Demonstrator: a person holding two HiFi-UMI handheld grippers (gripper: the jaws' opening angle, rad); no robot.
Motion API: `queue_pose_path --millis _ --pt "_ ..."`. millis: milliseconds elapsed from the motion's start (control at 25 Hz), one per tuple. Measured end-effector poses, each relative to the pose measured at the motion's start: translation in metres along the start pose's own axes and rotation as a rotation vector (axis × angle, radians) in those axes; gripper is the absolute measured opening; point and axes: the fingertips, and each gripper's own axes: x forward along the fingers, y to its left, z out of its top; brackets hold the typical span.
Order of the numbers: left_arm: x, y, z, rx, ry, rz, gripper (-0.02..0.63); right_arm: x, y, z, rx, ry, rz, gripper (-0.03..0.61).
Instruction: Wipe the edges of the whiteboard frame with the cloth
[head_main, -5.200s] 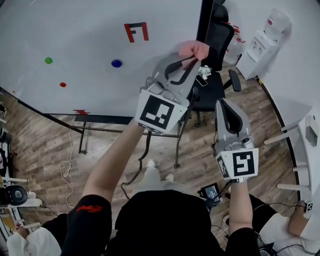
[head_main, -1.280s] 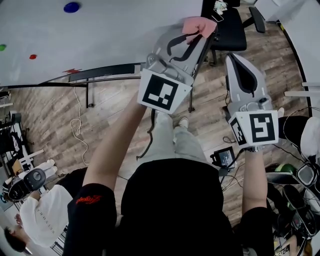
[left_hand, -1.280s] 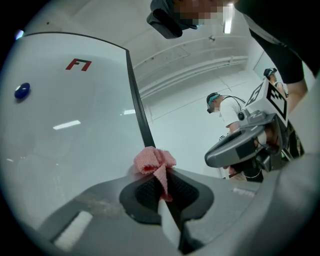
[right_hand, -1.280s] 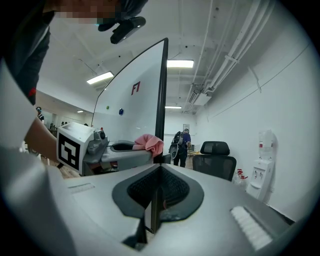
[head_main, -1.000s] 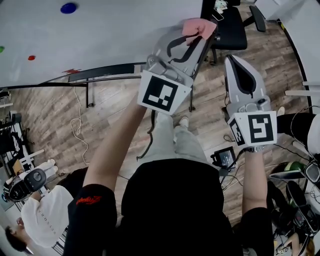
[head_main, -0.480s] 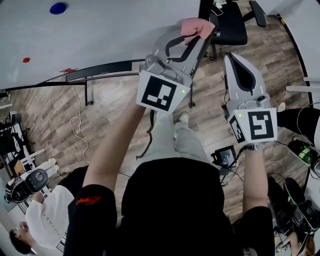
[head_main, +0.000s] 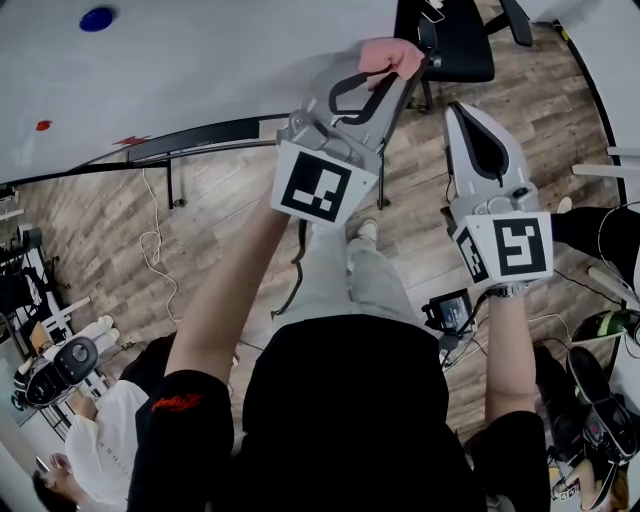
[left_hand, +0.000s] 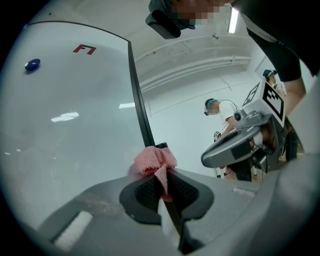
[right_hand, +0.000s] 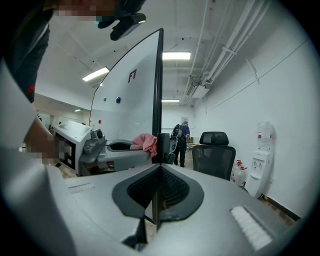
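The pink cloth (left_hand: 152, 160), pinched in the left tongs (left_hand: 161, 176), sits at the whiteboard frame's (left_hand: 140, 102) dark right edge, which runs straight up from it. The right tongs (right_hand: 158, 175), closed on nothing, hover right of that edge, farther off. Whether the cloth actually presses the frame is unclear, and the frame's lower corner is hidden.
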Motion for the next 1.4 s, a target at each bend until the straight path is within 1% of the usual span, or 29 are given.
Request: queue_pose_path --millis 440,1400 --pt "0.005 -0.003 -0.017 -0.012 0.014 -0.015 0.018 0.007 -0.005 -0.013 0.01 0.027 -0.008 0.002" --pt "0.016 -0.015 -0.069 -0.044 0.074 -0.051 0.018 0.024 -0.02 -0.052 0.046 0.086 -0.024 0.002"
